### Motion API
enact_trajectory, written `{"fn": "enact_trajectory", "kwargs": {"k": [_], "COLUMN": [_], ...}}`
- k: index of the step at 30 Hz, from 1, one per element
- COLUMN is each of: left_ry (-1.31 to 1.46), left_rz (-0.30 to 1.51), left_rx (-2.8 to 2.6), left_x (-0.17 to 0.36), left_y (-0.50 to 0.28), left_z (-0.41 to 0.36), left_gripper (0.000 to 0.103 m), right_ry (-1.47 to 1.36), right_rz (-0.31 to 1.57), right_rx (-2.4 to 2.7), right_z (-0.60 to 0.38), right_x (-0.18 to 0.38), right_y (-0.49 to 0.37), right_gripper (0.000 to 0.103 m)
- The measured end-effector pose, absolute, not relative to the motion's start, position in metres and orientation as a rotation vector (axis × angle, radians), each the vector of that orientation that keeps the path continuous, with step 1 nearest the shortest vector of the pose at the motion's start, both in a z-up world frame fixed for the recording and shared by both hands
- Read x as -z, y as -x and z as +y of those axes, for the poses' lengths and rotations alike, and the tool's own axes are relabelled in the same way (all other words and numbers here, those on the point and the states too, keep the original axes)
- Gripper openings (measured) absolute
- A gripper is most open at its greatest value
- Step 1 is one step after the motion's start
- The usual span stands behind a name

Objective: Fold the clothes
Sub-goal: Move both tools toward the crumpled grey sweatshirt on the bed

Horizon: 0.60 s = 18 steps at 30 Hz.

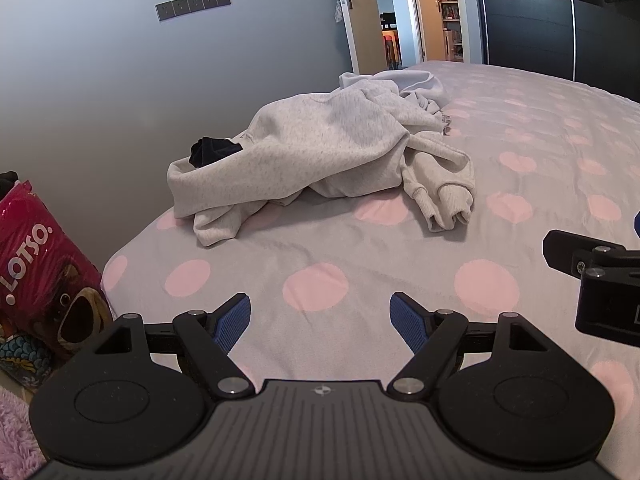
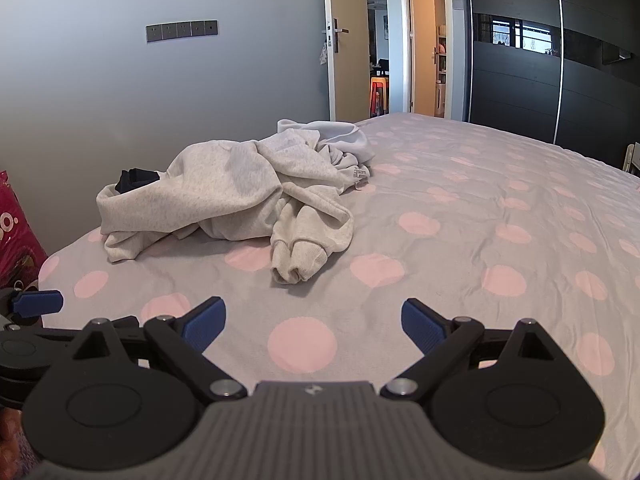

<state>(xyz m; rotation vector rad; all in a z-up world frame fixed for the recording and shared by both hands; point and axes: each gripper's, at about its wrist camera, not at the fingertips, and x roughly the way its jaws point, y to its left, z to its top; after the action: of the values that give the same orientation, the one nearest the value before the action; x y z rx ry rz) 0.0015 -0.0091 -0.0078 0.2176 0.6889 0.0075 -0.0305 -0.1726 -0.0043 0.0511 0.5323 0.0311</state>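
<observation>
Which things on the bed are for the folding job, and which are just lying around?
For the job:
- crumpled light grey fleece sweatshirt
- white garment bunched behind it
- small dark navy cloth at its left edge
- left tool and right tool, both open

Just lying about:
- shiny pink LOTSO bag beside the bed
- fluffy purple rug

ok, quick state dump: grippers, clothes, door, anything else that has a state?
Left gripper: open, empty, above the bed.
Right gripper: open, empty.
Light grey sweatshirt: crumpled, unfolded.
Dark garment: bunched, partly under the sweatshirt.
Pale bluish-white garment: crumpled behind the sweatshirt.
Wooden door: open.
Pink-dotted grey bedsheet: spread, lightly wrinkled.
</observation>
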Motion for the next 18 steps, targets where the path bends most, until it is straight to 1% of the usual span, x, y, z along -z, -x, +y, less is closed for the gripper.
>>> {"fn": "enact_trajectory", "kwargs": {"k": [18], "left_ry": [-0.211], "left_rz": [0.717], "left_rx": [-0.004], "left_x": [0.0120], "left_y": [-0.0044], "left_z": [-0.0072], "left_gripper": [0.076], "right_ry": [-0.049], "right_rz": [0.552], "right_rx": [-0.035], "right_z": [-0.1715], "right_x": [0.0099], "right_y": [0.0268], "right_gripper": [0.096]}}
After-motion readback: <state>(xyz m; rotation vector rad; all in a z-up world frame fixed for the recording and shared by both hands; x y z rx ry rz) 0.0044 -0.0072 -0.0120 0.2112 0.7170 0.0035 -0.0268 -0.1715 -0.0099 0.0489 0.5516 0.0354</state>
